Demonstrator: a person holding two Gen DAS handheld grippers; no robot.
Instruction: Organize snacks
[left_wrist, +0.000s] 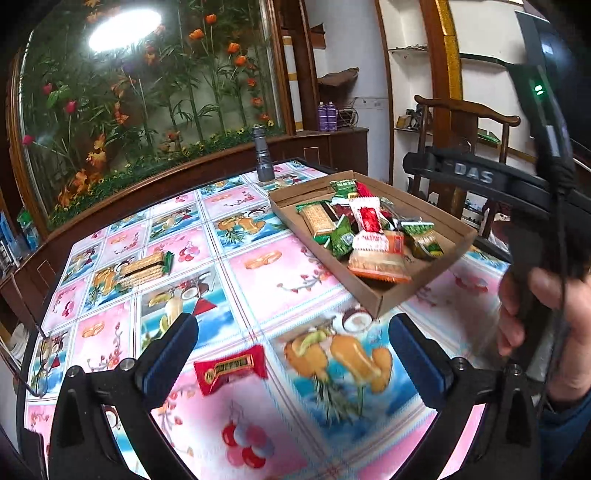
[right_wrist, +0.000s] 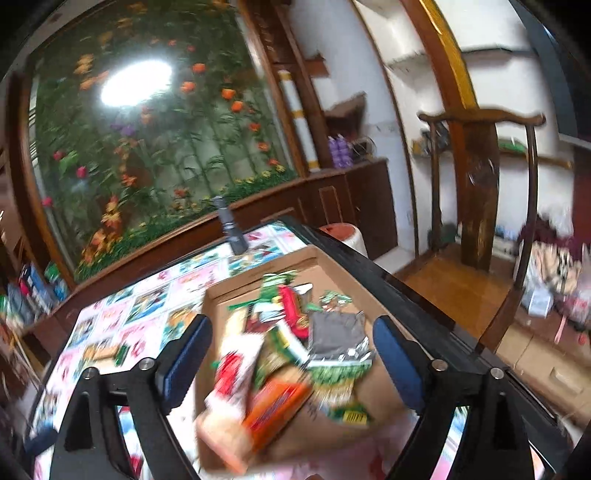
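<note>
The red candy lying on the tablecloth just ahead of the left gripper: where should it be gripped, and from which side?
Probably from above, across the narrow width of the red candy's padded middle. It lies flat and slightly tilted on the tablecloth, with thin crimped ends that would slip. The left gripper, open with nothing between its fingers, is nearest.

A home dining room: patterned tablecloth (left_wrist: 258, 266), carved wooden chair (right_wrist: 480, 177), wall cabinets (right_wrist: 354, 199), flower mural (left_wrist: 147, 92).

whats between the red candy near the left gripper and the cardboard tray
Nothing: in the left wrist view only bare tablecloth lies between the red candy and the cardboard tray.
</note>
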